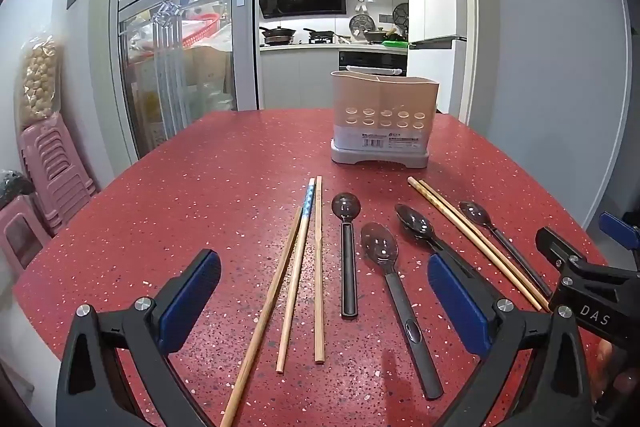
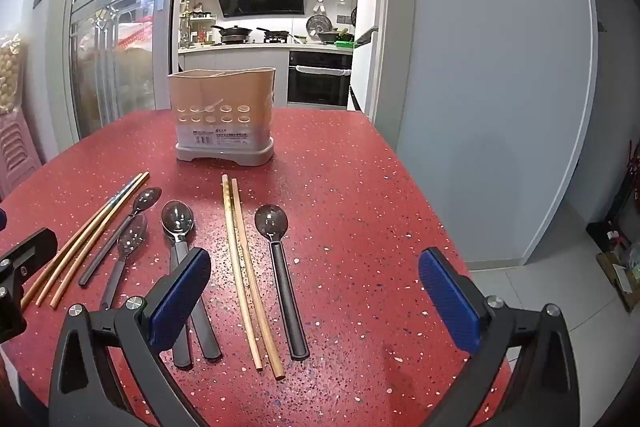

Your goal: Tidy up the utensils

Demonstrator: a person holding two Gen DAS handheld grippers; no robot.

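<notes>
A beige utensil holder (image 1: pixel 382 119) with round holes stands at the far side of the red speckled table (image 1: pixel 224 187); it also shows in the right wrist view (image 2: pixel 223 121). Three wooden chopsticks (image 1: pixel 298 267) lie left, one with a blue patterned end. Several dark spoons (image 1: pixel 347 255) lie beside them, and a chopstick pair (image 1: pixel 476 243) lies right. In the right wrist view that pair (image 2: pixel 246 267) lies centre beside a spoon (image 2: pixel 280 267). My left gripper (image 1: pixel 324 303) is open above the chopsticks. My right gripper (image 2: pixel 316 303) is open above the table.
Pink stools (image 1: pixel 52 163) are stacked left of the table. A glass sliding door (image 1: pixel 176 27) and a kitchen doorway (image 1: pixel 332 19) lie behind. The table's right edge (image 2: pixel 448 227) drops to a tiled floor. The right gripper's body (image 1: pixel 588 283) shows at the left view's right edge.
</notes>
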